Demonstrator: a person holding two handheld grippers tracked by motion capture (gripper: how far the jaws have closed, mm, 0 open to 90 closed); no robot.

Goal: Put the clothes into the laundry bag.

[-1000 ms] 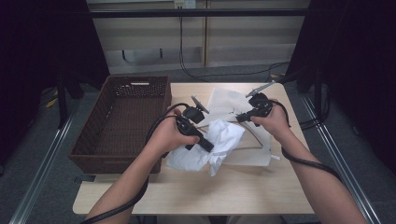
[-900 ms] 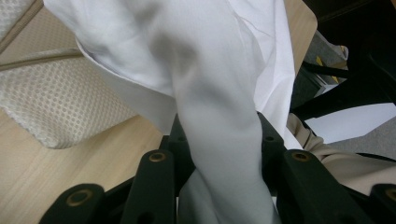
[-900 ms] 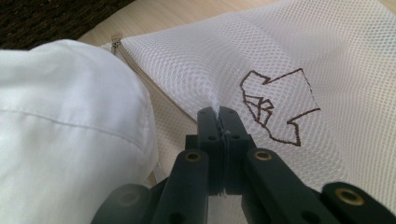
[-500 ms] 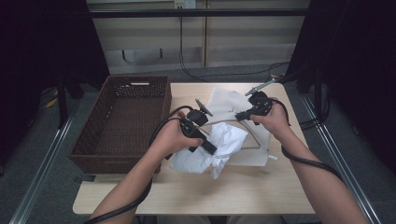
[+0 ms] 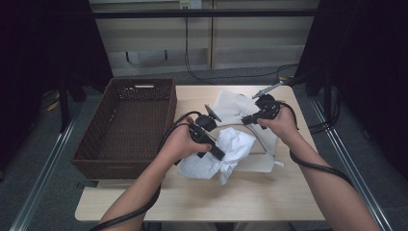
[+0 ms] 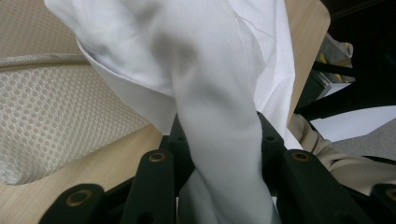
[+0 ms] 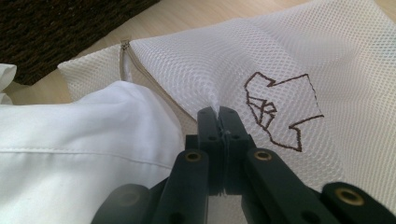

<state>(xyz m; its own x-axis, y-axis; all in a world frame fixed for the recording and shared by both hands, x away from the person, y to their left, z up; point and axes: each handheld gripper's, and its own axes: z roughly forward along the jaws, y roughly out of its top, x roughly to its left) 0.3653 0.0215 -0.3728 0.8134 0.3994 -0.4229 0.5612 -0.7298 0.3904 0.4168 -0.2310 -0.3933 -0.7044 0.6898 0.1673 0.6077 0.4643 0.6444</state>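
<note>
Soft overhead light brightens the table, surroundings fall dark, and the close views blur nearby.

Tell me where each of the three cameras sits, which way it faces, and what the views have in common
High view: above the person's side, facing forward and down on the table; both forearms, left gripper, right gripper.
Left gripper view: rides the left gripper, facing along its jaws, shut on the white garment.
Right gripper view: rides the right gripper, facing along its jaws, pinching the mesh laundry bag.
Shared: garment and bag show in all three.
</note>
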